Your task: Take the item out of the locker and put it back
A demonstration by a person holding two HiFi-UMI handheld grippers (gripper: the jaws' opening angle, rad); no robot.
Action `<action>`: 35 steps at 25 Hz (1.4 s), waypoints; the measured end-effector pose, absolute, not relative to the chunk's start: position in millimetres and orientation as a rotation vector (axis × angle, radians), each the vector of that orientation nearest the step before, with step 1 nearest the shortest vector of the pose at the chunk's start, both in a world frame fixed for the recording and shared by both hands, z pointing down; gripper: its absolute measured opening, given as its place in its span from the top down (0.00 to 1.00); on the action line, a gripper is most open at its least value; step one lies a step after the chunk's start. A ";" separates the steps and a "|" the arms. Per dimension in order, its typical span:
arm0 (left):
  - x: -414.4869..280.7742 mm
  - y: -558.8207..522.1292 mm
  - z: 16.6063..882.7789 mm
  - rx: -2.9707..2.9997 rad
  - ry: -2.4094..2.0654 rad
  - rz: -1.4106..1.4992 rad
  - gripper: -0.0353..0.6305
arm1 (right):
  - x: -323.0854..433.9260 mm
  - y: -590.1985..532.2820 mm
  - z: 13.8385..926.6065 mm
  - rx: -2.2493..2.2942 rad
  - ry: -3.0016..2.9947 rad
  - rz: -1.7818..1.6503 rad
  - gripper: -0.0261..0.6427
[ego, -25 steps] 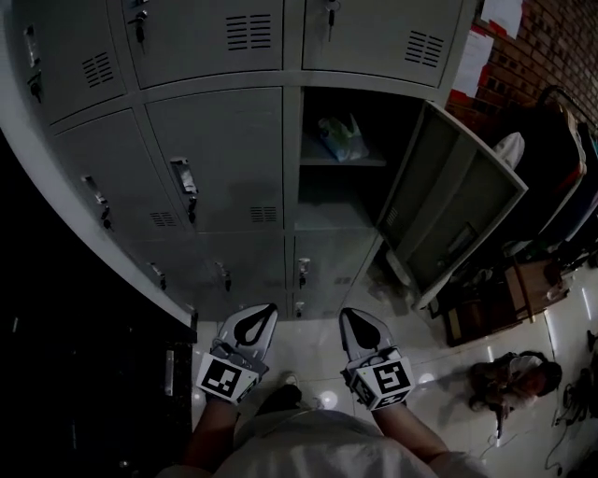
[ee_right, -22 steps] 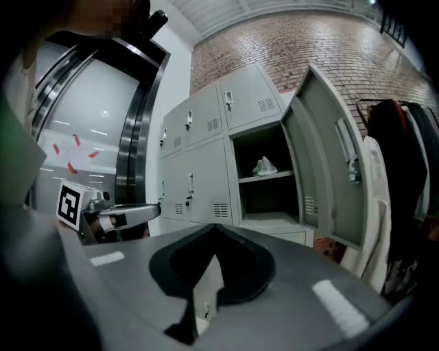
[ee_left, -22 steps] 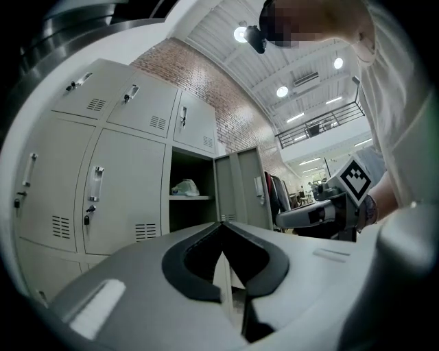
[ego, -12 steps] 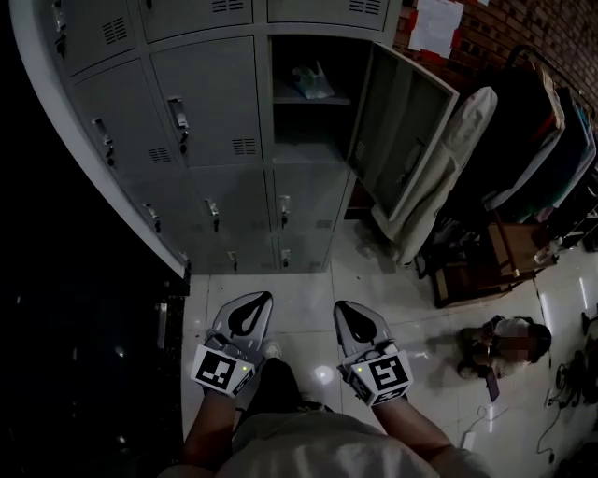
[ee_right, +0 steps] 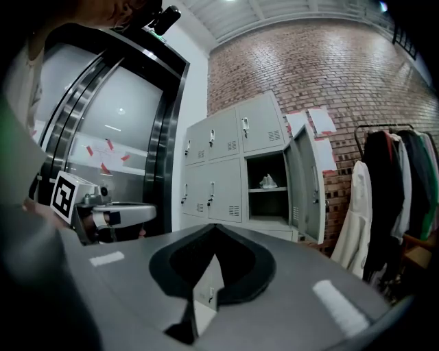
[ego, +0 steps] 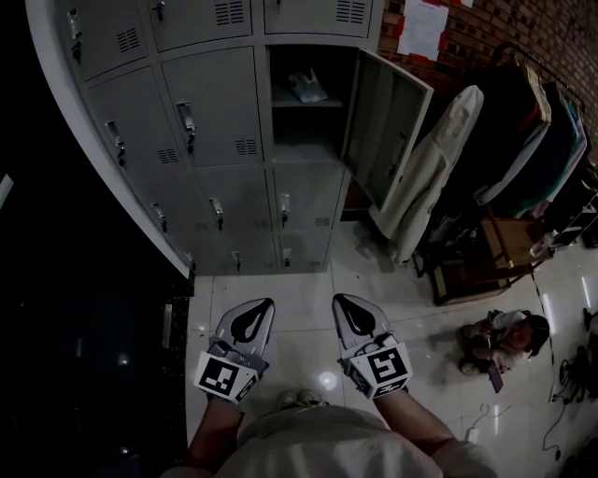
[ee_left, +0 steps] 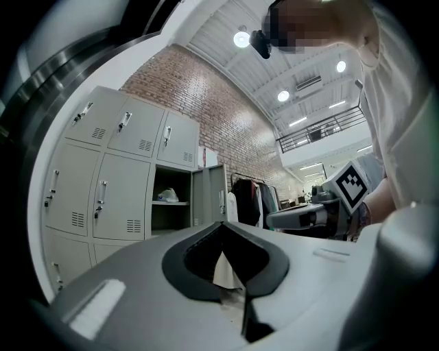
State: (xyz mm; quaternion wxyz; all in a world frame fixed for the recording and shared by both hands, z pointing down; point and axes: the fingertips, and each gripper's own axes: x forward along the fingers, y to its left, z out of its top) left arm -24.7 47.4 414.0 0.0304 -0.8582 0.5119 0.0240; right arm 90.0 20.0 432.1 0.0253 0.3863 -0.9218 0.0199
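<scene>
Item point(ego: 304, 86) lies on the open locker's point(ego: 308, 149) shelf point(ego: 327, 104). Jaws of left gripper point(ego: 263, 307) and right gripper point(ego: 344, 302) are pressed together, empty; spread one before reaching in.

Well ahead of your left gripper point(ego: 260, 306) and right gripper point(ego: 344, 302), the pale item point(ego: 304, 86) on the open locker point(ego: 308, 140) shelf is too small to identify. Left of the left gripper, everything is lost in darkness. The top locker row point(ego: 234, 14) is cut off at the upper edge.
</scene>
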 end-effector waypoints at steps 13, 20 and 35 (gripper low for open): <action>-31.5 53.5 413.1 -2.659 1.538 0.064 0.95 | 71.4 31.9 431.8 1.168 -2.861 0.114 0.97; -28.9 50.8 411.6 -2.671 1.509 0.076 0.95 | 67.7 28.6 434.2 1.166 -2.837 0.101 0.97; -37.3 41.0 409.9 -2.669 1.514 0.082 0.95 | 61.3 20.1 431.0 1.180 -2.847 0.092 0.97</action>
